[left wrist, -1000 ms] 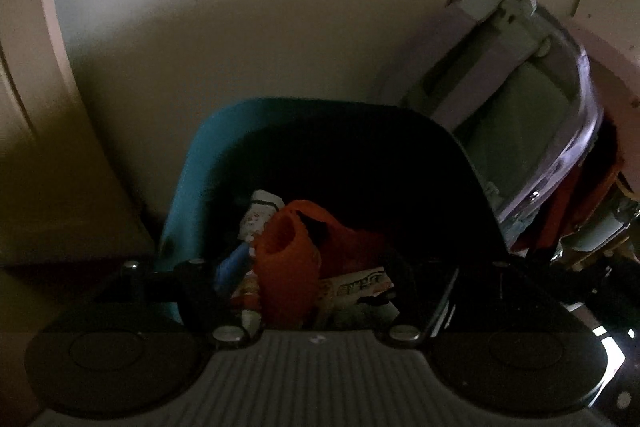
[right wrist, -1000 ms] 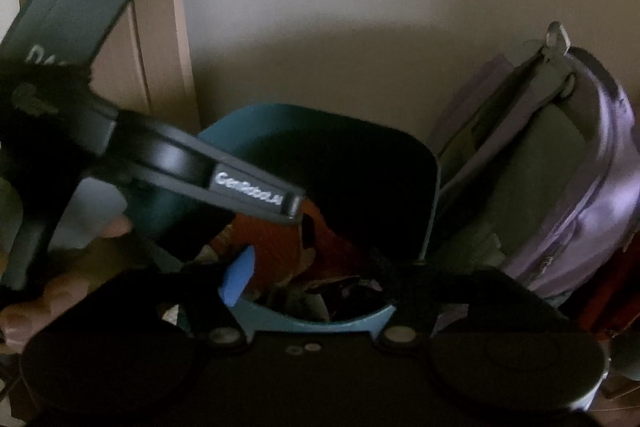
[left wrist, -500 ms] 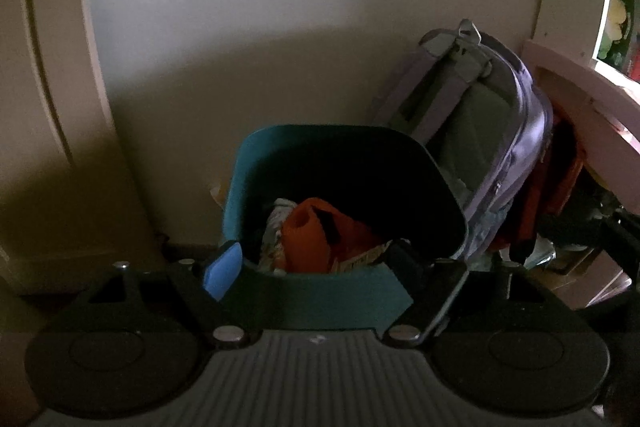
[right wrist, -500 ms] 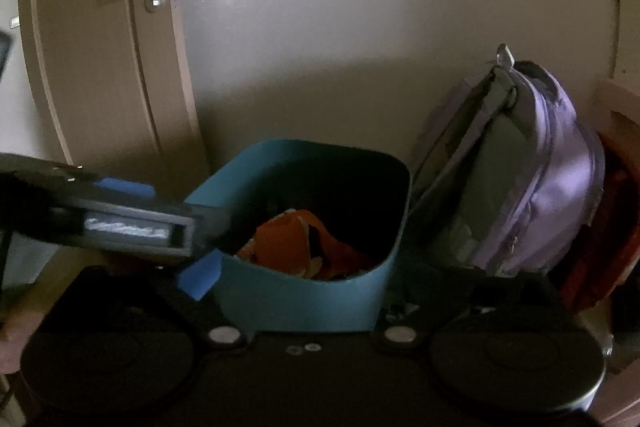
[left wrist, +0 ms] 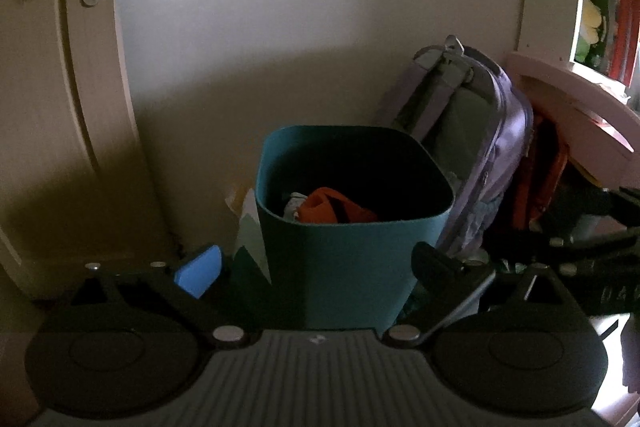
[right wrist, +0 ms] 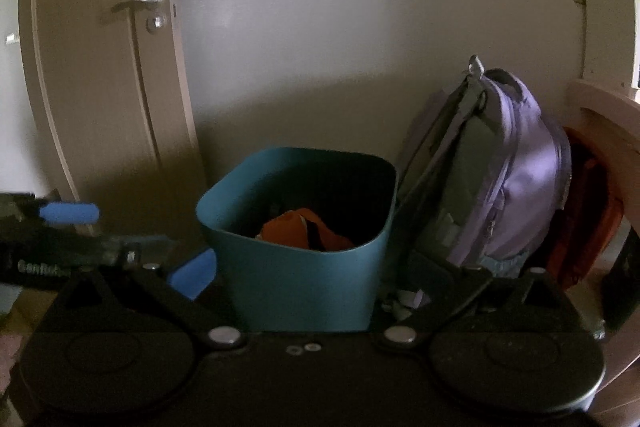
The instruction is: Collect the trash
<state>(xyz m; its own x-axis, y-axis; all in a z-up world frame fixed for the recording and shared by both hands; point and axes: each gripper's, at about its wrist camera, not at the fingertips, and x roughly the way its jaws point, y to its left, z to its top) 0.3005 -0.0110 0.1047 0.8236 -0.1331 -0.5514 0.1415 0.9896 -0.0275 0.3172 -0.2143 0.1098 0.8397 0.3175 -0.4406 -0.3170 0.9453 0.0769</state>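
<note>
A teal waste bin (left wrist: 280, 155) stands on the floor against the wall, with orange wrapping (left wrist: 332, 207) and other crumpled trash inside. My left gripper (left wrist: 316, 265) sits back from the bin's near wall. Its jaws are opening, and nothing is held between them. In the right wrist view the same bin (right wrist: 224, 227) and orange trash (right wrist: 296, 227) show just ahead of my right gripper (right wrist: 308, 271), which is open wide and empty. The left gripper's blue-padded fingers (right wrist: 68, 213) reach in from the left edge there.
A purple backpack (left wrist: 472, 163) leans on the wall right of the bin, with a red bag (left wrist: 548, 179) beside it under a pink shelf (left wrist: 580, 99). A closed door (left wrist: 80, 107) is on the left. White paper (left wrist: 250, 235) is wedged at the bin's left side.
Both grippers have drawn back and up from over the bin and their jaws have spread. The orange trash stays inside the bin.
</note>
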